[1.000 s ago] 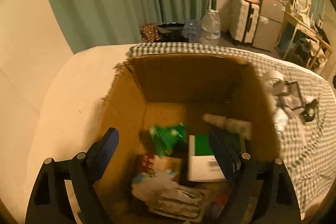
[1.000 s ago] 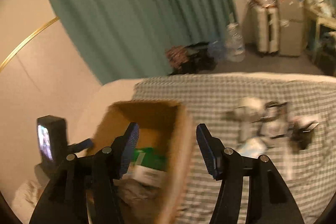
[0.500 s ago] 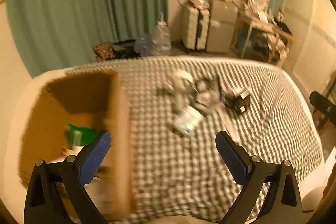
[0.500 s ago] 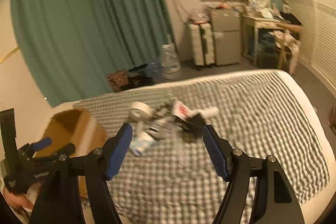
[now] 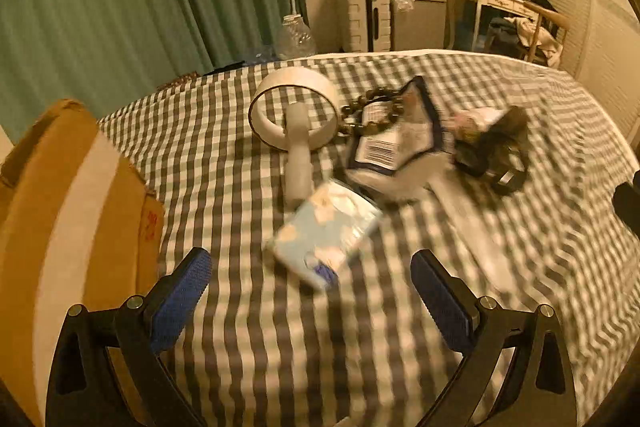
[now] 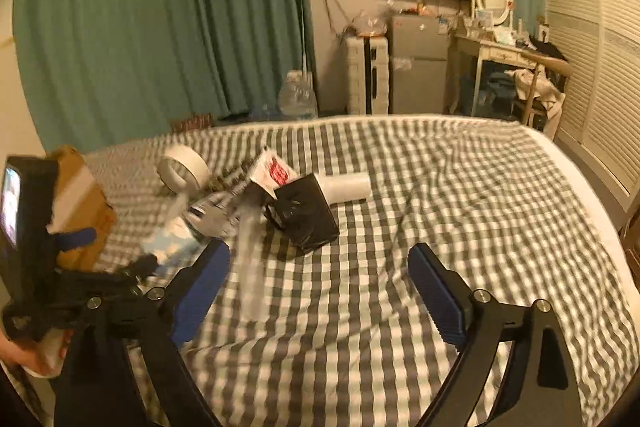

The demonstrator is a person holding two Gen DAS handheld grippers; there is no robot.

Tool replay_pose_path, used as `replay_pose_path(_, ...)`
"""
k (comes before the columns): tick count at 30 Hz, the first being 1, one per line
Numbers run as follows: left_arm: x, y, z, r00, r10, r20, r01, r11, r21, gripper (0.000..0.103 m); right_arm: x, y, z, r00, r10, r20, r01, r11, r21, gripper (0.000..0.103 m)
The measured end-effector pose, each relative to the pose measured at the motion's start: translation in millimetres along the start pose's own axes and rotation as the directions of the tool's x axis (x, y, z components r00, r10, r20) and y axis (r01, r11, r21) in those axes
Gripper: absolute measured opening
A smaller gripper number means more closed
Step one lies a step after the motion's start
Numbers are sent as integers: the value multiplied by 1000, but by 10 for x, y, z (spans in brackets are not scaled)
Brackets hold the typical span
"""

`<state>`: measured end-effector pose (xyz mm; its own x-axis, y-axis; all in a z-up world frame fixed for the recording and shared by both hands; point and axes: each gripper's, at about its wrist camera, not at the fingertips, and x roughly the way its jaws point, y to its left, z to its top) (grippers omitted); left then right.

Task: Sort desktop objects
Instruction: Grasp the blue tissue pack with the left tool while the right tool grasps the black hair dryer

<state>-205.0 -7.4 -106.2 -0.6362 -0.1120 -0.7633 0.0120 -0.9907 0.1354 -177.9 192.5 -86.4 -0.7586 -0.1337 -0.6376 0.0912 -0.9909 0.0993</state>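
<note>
A: How many grippers are there, and what do they hold?

B: Two. The left gripper (image 5: 310, 293) has its jaws spread wide over the checked bed (image 5: 248, 339), nothing between them. The right gripper (image 6: 318, 277) has just been opening its jaws; they too stand apart and empty.

A: And the things to sort?

B: They lie in one loose cluster at the centre of the left wrist view. I count one roll of white tape (image 5: 294, 115) standing on edge, one white tube (image 5: 298, 151) lying against its front, one string of dark beads (image 5: 370, 107) just right of the roll, one flat packet with a barcode (image 5: 396, 135), and one pale blue tissue pack (image 5: 326, 231) nearest the left gripper.

A: Anything more?

B: One black box (image 6: 306, 213) in the middle of the right wrist view, with one white cylinder (image 6: 346, 187) lying behind it. The rest is too blurred to count.

A: Containers?

B: One cardboard box (image 5: 76, 211), at the left edge of the left wrist view, on the bed.
</note>
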Motion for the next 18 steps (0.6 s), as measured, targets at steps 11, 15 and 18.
replay_pose_path(11,588,30,-25,999,-5,-52,9,997,77,102,1002,-48,161,989,120,-90,-117,992,44,92)
replay_pose_path(15,610,25,-31,998,-57,-12,58,996,67,96,1048,45,170,989,115,-92,-116,993,-4,73)
replay_pose_path(18,572,-16,-63,990,-139,-19,140,988,71,58,993,48,145,992,84,-99,-86,996,-22,55)
